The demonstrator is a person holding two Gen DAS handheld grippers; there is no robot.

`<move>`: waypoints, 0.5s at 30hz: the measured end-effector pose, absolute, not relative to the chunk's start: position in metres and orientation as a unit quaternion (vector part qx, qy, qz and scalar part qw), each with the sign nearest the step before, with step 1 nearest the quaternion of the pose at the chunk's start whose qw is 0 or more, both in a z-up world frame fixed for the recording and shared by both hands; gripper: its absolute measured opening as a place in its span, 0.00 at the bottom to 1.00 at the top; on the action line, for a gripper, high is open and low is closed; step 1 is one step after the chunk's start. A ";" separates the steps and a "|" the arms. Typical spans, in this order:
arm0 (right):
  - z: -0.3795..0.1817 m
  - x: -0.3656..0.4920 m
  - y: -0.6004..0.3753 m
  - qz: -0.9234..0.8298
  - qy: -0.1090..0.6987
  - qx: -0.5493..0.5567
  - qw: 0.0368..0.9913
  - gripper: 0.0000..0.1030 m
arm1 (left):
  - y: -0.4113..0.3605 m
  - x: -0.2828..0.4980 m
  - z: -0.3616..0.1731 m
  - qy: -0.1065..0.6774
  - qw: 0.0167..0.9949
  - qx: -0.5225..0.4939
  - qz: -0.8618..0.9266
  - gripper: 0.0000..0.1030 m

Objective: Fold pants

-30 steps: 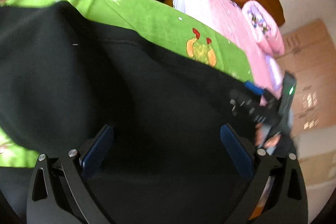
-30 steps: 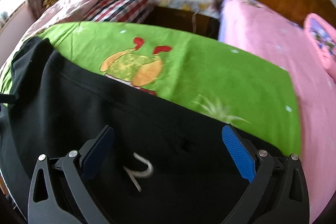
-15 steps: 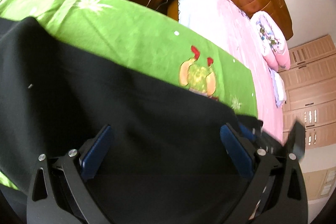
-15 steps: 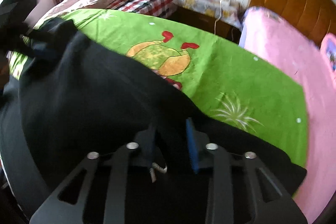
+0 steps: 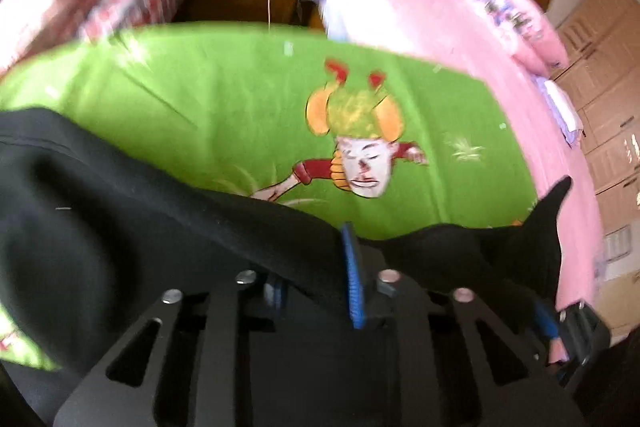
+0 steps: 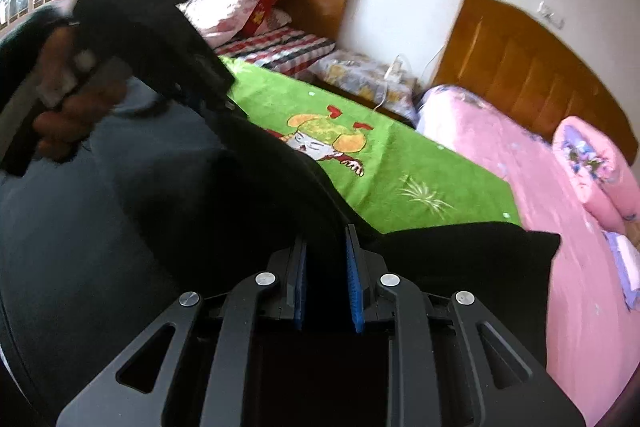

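Observation:
Black pants (image 5: 120, 227) lie over a green cartoon blanket (image 5: 240, 107) on the bed. My left gripper (image 5: 314, 259) has its jaws closing, and a fold of the black fabric is pinched between the blue pads (image 5: 352, 267). My right gripper (image 6: 326, 235) grips the pants (image 6: 240, 207) too, with cloth filling the narrow gap between its pads. In the right wrist view the left gripper (image 6: 208, 99) shows at upper left, held by a hand (image 6: 68, 115), and the cloth hangs stretched between the two grippers. A corner of the pants (image 5: 552, 211) stands up at the right.
The green blanket (image 6: 400, 163) covers the near bed. A pink bed (image 6: 560, 227) with a rolled pink quilt (image 6: 600, 171) is to the right. Between the wooden headboards stands a bedside table (image 6: 360, 79). A striped sheet and pillows (image 6: 240, 7) lie at the back left. Wardrobe doors (image 5: 608, 131) are at far right.
Both grippers went from wide open to closed on the black fabric. The pants edge has been raised and drawn back, uncovering more of the green blanket and its cartoon figure.

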State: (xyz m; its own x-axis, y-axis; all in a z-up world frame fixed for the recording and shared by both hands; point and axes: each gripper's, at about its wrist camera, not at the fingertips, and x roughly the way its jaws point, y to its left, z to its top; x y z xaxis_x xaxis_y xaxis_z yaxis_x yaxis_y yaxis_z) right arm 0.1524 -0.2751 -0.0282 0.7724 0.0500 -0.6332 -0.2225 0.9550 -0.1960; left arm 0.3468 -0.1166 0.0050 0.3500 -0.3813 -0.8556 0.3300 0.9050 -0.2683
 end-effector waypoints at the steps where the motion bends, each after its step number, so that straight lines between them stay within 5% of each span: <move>1: -0.026 0.144 -0.274 0.070 0.322 -0.123 0.936 0.21 | -0.108 0.325 0.020 0.494 0.840 -0.023 -0.223 0.19; 7: -0.014 0.067 -0.263 0.063 0.274 -0.079 0.956 0.22 | -0.069 0.187 0.058 0.354 0.899 -0.012 -0.258 0.18; 15: -0.065 -0.007 -0.237 0.043 0.325 -0.059 0.943 0.27 | -0.029 0.104 -0.019 0.375 0.886 -0.048 -0.267 0.21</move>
